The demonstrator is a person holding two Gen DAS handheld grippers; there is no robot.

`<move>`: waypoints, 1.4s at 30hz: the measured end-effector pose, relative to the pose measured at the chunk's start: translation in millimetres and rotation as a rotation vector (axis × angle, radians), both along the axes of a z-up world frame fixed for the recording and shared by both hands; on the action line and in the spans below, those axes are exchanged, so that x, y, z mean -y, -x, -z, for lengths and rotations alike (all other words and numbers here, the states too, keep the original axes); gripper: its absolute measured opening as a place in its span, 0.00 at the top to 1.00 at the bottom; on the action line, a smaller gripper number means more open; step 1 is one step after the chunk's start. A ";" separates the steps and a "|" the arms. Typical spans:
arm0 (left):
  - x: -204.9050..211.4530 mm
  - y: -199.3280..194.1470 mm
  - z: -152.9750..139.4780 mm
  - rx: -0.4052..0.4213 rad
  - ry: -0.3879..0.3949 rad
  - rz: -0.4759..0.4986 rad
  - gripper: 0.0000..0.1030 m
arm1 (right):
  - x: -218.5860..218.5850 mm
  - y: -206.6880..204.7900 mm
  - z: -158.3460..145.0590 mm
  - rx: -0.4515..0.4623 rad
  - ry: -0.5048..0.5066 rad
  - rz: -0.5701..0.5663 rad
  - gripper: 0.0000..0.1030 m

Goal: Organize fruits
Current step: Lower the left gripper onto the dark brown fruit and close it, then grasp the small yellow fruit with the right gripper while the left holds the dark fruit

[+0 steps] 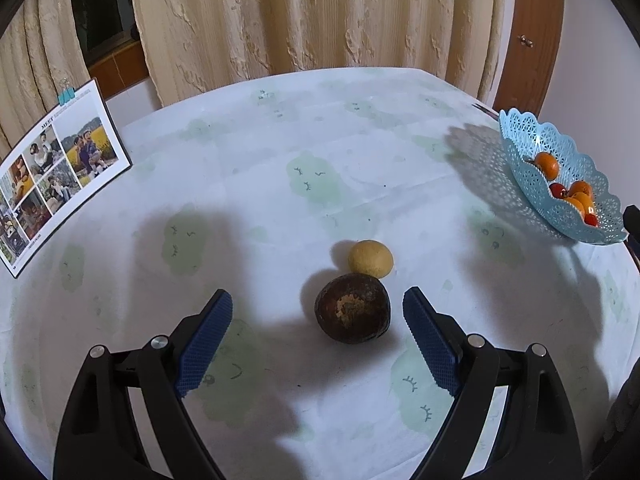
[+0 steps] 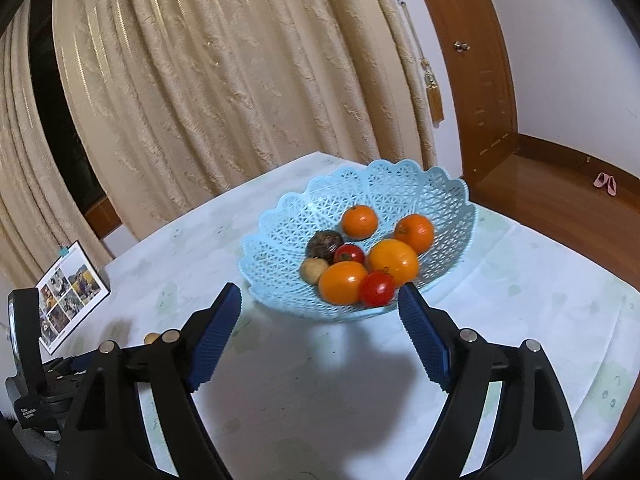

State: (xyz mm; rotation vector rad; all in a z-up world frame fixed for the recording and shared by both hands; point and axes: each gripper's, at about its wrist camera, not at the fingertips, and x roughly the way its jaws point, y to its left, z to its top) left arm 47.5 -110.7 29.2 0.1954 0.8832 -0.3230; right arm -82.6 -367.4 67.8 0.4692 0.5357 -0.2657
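Note:
In the left wrist view a dark brown round fruit (image 1: 353, 308) lies on the tablecloth, touching a small yellow fruit (image 1: 370, 259) behind it. My left gripper (image 1: 318, 312) is open and empty, its blue pads on either side of the brown fruit, apart from it. A light blue lattice basket (image 1: 532, 148) stands at the right. In the right wrist view the basket (image 2: 280, 240) holds several oranges (image 2: 393, 261), two red tomatoes (image 2: 377, 288), a dark fruit (image 2: 324, 243) and a small yellow fruit (image 2: 314, 269). My right gripper (image 2: 320, 300) is open and empty, just in front of the basket.
A photo card (image 1: 60, 176) with a clip stands at the table's left; it also shows in the right wrist view (image 2: 70, 292). Beige curtains (image 1: 300, 12) hang behind the table. A wooden door frame (image 2: 472, 80) and floor lie to the right. The left gripper's body (image 2: 36, 380) shows at the left edge.

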 end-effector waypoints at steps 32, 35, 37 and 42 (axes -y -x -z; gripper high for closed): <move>2.5 -4.5 18.0 -0.043 0.037 0.039 0.59 | -30.5 -10.2 -0.6 -0.004 0.047 -0.083 0.17; 0.0 -3.2 14.8 -0.037 0.036 0.032 0.59 | -35.5 -11.2 -2.4 -0.003 0.059 -0.102 0.17; -2.2 -1.1 10.0 -0.026 0.040 0.030 0.59 | -39.5 -12.6 -3.8 -0.003 0.067 -0.115 0.17; -17.4 7.2 -5.7 0.018 0.041 0.014 0.59 | -54.8 -23.6 -9.0 -0.014 0.089 -0.199 0.17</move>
